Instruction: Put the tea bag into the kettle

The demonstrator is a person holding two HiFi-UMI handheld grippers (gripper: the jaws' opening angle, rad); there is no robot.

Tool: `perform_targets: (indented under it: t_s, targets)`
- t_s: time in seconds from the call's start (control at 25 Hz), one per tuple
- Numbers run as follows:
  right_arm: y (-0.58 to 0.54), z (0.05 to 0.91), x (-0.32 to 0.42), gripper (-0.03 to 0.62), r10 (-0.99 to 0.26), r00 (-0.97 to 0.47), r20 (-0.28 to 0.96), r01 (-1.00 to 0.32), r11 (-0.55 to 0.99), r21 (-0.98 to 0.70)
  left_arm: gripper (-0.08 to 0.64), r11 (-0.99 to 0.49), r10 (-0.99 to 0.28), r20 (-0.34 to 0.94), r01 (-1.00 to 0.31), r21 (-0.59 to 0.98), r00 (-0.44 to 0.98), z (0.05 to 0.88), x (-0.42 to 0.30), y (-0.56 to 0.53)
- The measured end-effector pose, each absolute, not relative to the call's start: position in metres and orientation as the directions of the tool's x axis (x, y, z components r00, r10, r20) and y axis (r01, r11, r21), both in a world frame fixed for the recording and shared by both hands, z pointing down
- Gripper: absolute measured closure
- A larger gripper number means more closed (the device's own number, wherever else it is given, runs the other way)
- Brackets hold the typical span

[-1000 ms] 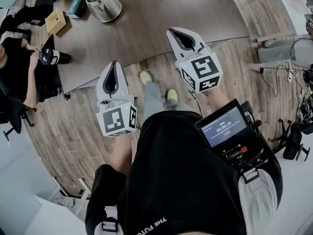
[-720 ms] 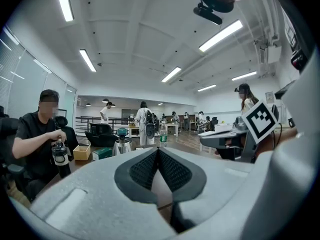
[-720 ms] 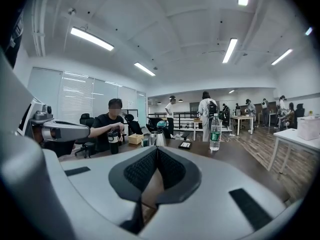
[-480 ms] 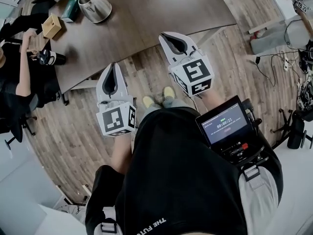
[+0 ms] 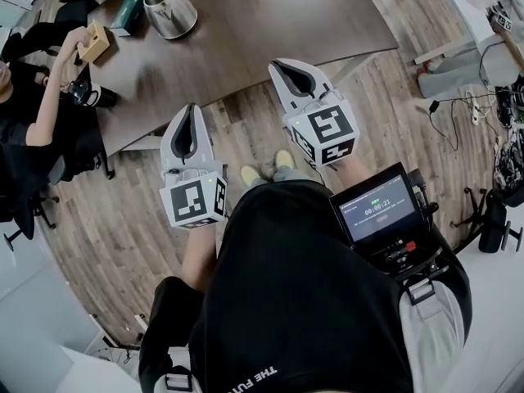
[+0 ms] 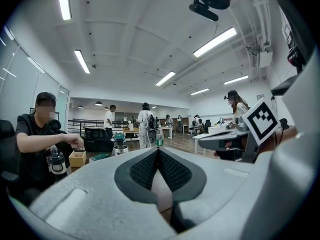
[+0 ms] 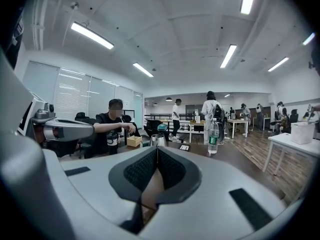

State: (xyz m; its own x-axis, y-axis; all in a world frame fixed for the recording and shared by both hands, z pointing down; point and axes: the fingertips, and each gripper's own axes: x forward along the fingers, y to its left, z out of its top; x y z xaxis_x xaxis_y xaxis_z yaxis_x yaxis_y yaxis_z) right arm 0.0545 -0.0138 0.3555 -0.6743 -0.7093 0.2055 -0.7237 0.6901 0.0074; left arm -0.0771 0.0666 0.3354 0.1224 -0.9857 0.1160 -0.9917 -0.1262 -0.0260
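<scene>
The person is holding both grippers out ahead, side by side and apart, each pointing forward and nearly level. The left gripper [image 5: 190, 109] is sitting further back, its jaws pressing together tip to tip with nothing between them. The right gripper [image 5: 277, 64] is reaching further forward, its jaws likewise meeting and empty.

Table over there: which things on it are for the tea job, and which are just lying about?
For the job:
kettle
left tongs and right tongs, both shut and empty
No tea bag shows.

Probably just lying about:
wooden box
teal box
water bottle
</scene>
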Motion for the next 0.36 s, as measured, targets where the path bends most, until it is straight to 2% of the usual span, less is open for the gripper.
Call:
perform_targets:
  t_s: [0.36]
  targets:
    - [-0.009, 0.346, 0.046, 0.586, -0.690, -0.698, 0.192, -0.700, 0.714, 0.023, 0.557, -0.100, -0.991, 0.087, -0.994, -0.030, 0.097, 0.324, -0.081, 0.074]
